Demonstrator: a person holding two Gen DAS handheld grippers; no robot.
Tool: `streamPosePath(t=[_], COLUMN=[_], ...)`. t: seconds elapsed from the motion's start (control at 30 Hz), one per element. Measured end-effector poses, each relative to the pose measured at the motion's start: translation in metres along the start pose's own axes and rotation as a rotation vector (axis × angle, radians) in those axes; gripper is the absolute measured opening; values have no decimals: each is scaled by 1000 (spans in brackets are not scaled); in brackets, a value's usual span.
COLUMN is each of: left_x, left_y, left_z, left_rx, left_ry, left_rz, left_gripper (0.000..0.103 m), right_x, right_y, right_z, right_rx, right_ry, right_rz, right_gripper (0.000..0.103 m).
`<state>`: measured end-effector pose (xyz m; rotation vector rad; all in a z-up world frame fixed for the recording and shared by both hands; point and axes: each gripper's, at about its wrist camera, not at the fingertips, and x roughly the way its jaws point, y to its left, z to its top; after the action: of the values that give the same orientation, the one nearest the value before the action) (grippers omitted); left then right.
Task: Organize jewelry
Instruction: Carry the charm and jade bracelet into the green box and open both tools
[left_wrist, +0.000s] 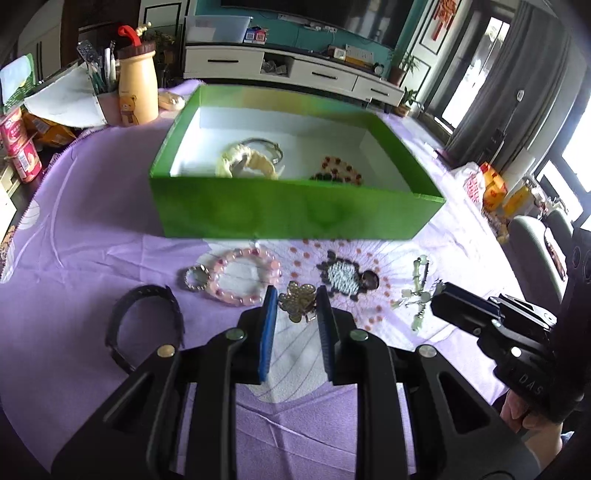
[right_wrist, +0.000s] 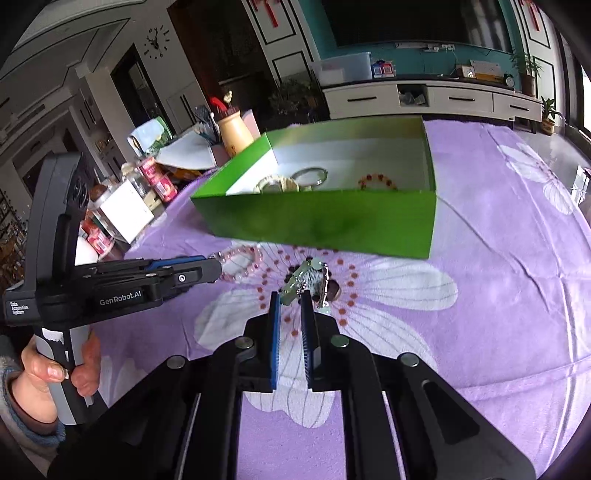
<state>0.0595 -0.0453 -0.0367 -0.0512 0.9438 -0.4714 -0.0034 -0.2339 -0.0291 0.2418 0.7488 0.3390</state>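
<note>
Left wrist: 2 claws (left_wrist: 295, 295) (right_wrist: 290, 295), 1 gripping a gold brooch (left_wrist: 297, 303), 1 a jade charm (right_wrist: 295, 282).

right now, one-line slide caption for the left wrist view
Left gripper pinches a gold flower-shaped brooch before an open green cardboard box on purple cloth.

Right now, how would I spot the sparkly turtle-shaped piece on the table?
Find the green box on the purple cloth. On the cloth just in front of its near wall lies a row of jewelry; the turtle sits right of the pink bead bracelet. Its glittering silver shell ringed with dark beads is unique there.
</note>
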Motion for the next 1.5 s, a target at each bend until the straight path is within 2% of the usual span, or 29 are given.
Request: streamPosePath(t=[0.3,0.6,0.73,0.93,1.23,1.33,1.43,1.47,1.5], left_x=[-22,-10,11,45,110,121,128,128,127], left_y=[4,6,7,6,2,1,1,2,2], left_z=[40,95,119,141,158,159,159,158,158], left_rx=[-9,-42,-67,-86,-96,-96,-102,-101,-100], left_ry=[-62,-64,-26,18,117,135,147,148,148], left_rz=[-25,-77,-102,-99,-42,-23,-17,-17,-18], left_gripper=[21,21,21,21,21,22,28,36,45], right_x=[-21,-18,-3,27,72,82,84,82,81], right_y=[-2,-20,-33,-49,-70,-77,-81,-82,-83], right_z=[39,84,100,110,118,117,114,113,111], right_rx=[-7,16,37,56,87,107,126,133,136], right_ry=[-101,-164,-148,-104,-43,-18,-10,-12,-15], right_rz=[7,7,6,-17,-52,-60,-63,-61,-60], right_gripper=[11,11,11,11,11,12,23,28,30])
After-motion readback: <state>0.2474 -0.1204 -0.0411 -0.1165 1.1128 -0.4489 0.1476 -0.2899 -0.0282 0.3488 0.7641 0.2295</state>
